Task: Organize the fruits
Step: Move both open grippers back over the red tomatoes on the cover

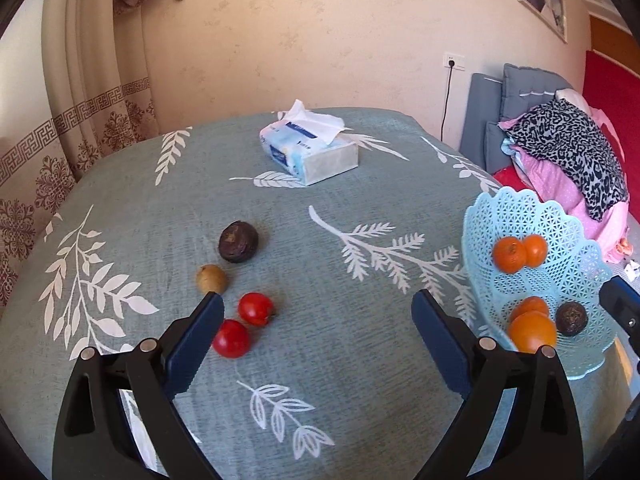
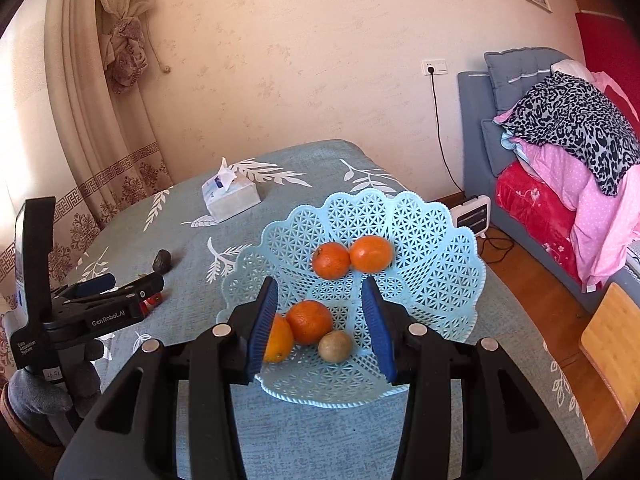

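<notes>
Right wrist: R gripper [image 2: 320, 320] wide over basket [image 2: 440, 240], L gripper [image 1: 316, 320] wide nr tomatoes [image 1: 256, 309].

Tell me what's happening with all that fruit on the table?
A person with a gripper in each hand is moving fruit into the light blue basket. Four oranges and a small brownish fruit already lie in it. The right gripper hangs open over the basket, holding nothing. The left gripper is open too, near two red fruits, another brownish fruit and a dark one waiting on the tablecloth.
</notes>
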Tool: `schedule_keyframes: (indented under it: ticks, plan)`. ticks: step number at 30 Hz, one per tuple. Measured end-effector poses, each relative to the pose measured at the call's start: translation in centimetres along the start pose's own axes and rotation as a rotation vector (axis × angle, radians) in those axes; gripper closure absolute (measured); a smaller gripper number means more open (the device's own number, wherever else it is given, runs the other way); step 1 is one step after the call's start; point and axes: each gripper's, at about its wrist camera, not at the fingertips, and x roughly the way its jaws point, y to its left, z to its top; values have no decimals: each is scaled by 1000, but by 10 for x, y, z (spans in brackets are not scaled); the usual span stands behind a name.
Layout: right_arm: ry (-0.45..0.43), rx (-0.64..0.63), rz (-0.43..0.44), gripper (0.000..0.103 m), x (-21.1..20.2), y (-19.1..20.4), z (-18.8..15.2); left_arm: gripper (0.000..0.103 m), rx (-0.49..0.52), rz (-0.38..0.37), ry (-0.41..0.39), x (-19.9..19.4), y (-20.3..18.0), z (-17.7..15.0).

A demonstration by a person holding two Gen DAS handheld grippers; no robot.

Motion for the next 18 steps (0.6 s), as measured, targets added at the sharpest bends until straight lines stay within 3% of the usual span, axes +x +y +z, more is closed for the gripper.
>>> schedule_keyframes:
  ticks: [4, 6, 9, 18]
  plan:
    - [-1, -21, 19, 58, -1, 12, 1, 11, -46, 3, 55, 9, 30, -8]
    - [2, -32, 28, 57, 0, 18, 1, 18, -62, -1, 77, 12, 41, -11]
    - [4, -46, 37, 46, 1, 26, -1, 26, -68, -4, 99, 17, 51, -15]
    - [17, -77, 58, 46, 5, 46, -1, 55, -98, -25, 167, 39, 65, -25]
